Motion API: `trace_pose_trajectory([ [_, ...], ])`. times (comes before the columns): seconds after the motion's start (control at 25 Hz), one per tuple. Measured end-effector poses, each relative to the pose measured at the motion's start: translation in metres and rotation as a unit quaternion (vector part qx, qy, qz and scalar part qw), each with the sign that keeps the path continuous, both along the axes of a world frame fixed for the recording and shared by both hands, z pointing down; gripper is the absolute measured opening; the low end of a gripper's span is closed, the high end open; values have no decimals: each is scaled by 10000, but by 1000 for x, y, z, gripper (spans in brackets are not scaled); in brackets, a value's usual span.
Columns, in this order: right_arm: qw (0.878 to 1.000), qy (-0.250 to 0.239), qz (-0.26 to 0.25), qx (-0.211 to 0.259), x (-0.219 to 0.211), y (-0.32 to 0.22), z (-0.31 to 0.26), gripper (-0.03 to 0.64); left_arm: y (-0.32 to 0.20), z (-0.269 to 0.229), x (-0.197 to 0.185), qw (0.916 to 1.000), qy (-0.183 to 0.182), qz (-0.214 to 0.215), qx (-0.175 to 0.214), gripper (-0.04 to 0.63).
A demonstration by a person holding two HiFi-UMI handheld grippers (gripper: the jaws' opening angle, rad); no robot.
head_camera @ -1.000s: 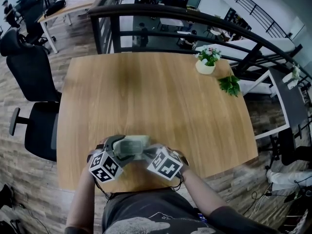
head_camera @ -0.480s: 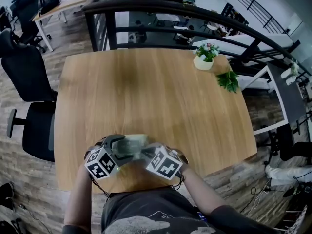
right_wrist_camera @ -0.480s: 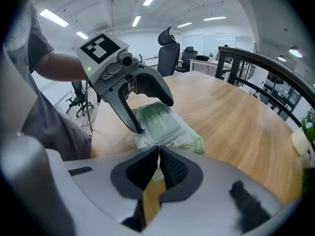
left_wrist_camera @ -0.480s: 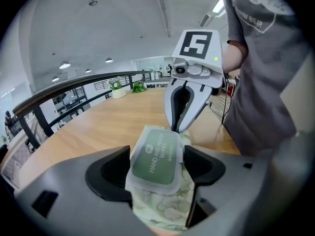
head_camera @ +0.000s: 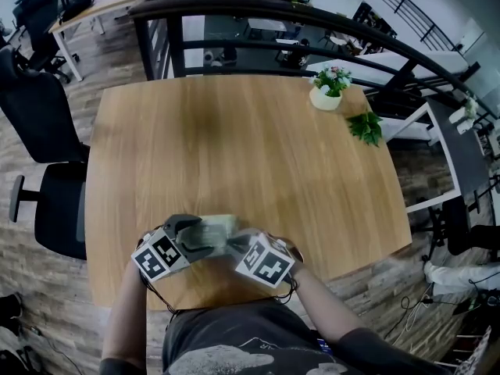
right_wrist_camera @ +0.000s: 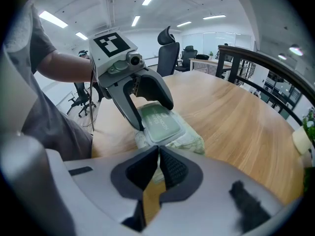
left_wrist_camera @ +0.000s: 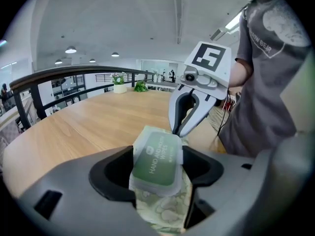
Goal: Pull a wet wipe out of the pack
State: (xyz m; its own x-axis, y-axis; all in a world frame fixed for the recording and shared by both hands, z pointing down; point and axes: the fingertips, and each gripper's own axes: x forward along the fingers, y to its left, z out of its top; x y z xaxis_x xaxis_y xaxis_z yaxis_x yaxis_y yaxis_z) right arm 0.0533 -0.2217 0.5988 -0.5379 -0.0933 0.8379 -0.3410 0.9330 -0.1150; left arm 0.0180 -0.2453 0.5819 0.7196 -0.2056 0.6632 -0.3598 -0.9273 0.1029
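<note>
Our left tool (head_camera: 193, 237) has rolled, its wide jaws have just been closing onto the wet wipe pack (left_wrist_camera: 156, 154) on the surface (head_camera: 234, 147), steadying it, we judge, for our pinched-shut right tool (right_wrist_camera: 158, 154).

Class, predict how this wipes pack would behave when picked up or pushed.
Probably floppy: the pack has a soft wrapper that looks creased and bulging. Its hard lid likely stays stiff. Being flat, it should slide rather than roll.
</note>
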Motion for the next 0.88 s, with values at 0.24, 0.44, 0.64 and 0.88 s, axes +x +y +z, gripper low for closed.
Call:
trace_pose_trajectory([
  [0.24,10000,28,-40,-63,-1,-2,0,25,-2,-2,0,9988,94,111,-465,308],
  [0.44,9999,104,-71,-14,-1,-2,0,25,4,-20,7,9965,594,196,-550,182],
  [0.64,9999,139,-80,-18,0,-3,1,25,6,-23,9,9972,586,237,-390,149],
  [0.88,9999,136,-60,-16,0,-3,0,25,4,-31,7,9983,524,200,-136,149],
])
